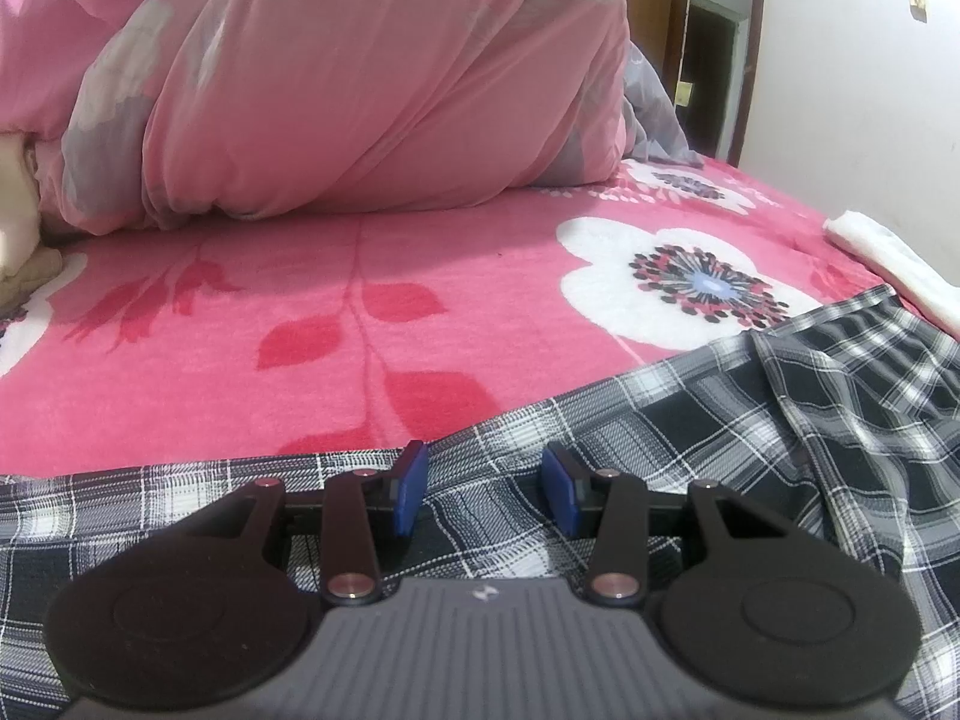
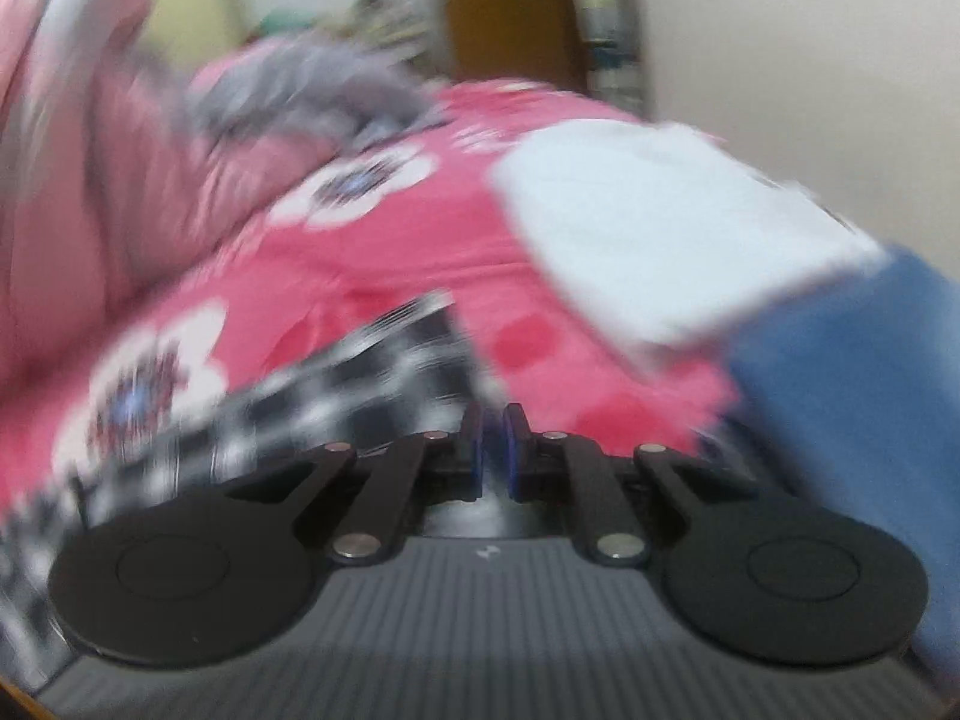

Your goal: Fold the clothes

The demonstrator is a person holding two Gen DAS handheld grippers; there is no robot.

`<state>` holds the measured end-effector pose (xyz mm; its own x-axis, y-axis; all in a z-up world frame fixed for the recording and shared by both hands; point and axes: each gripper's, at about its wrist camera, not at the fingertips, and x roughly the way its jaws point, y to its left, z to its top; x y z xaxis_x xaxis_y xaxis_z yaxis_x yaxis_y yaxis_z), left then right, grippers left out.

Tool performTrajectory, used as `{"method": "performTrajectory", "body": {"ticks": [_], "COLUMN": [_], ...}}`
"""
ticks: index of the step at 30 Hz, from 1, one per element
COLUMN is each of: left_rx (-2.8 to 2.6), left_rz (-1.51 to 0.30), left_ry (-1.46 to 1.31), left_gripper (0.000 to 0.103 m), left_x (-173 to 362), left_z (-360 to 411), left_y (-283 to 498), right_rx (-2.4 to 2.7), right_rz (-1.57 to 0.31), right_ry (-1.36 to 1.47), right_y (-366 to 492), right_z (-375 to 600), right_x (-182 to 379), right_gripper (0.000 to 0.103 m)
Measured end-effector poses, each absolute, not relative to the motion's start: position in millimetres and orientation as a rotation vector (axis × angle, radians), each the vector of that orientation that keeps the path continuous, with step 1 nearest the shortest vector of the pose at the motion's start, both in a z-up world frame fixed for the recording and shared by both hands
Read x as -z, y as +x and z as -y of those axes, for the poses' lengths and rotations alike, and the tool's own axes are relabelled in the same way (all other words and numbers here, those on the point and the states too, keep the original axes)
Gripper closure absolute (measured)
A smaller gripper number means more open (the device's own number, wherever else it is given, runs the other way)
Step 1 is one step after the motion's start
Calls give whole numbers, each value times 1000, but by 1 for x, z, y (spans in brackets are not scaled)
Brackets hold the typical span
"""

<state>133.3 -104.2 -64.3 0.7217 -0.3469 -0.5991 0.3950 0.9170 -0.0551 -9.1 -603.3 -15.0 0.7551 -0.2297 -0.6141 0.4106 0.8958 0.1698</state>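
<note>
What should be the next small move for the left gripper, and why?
Probably close the left gripper on the plaid garment: its jaws stand apart over the cloth and grip nothing yet, and the garment lies spread and rumpled on the pink blanket.

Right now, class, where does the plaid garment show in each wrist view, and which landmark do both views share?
Left wrist view: the plaid garment fills the lower right and runs along the bottom, under the left gripper.
Right wrist view: it is a blurred band at lower left, reaching toward the right gripper.
Shared landmark: the white flower on the pink blanket, beside the plaid.
</note>
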Motion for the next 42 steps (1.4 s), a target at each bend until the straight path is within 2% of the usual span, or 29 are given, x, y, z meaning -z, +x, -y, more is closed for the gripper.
{"method": "performTrajectory", "body": {"ticks": [6, 8, 10, 12, 16, 21, 23, 25, 27, 31, 35, 42], "left_rx": [410, 410, 412, 412, 413, 412, 411, 412, 412, 419, 423, 429], "left_rz": [-645, -645, -645, -645, -645, -645, -645, -645, -645, -646, -648, -657], "left_ry": [79, 79, 79, 80, 82, 82, 84, 84, 83, 73, 66, 50], "left_gripper": [59, 59, 58, 57, 57, 56, 56, 56, 56, 55, 54, 53], "left_x": [64, 64, 64, 64, 64, 65, 65, 65, 65, 65, 65, 63], "left_z": [104, 104, 104, 104, 105, 104, 105, 105, 105, 104, 103, 101], "left_y": [133, 133, 133, 132, 132, 133, 133, 133, 133, 134, 134, 135], "right_rx": [411, 495, 568, 607, 487, 376, 437, 516, 666, 698, 634, 575], "right_rz": [-794, -768, -755, -748, -707, -790, -774, -740, -741, -741, -715, -709], "right_ry": [171, 213, 208, 185, 222, 375, 432, 488, 455, 454, 629, 1041], "right_y": [42, 43, 44, 45, 57, 108, 114, 114, 101, 52, -11, -82], "right_z": [602, 622, 633, 638, 624, 620, 634, 650, 661, 666, 653, 614], "right_x": [45, 42, 35, 27, 10, 35, 42, 45, 38, 20, 6, 35], "right_gripper": [101, 102, 96, 96, 96, 96, 102, 103, 97, 94, 76, 73]}}
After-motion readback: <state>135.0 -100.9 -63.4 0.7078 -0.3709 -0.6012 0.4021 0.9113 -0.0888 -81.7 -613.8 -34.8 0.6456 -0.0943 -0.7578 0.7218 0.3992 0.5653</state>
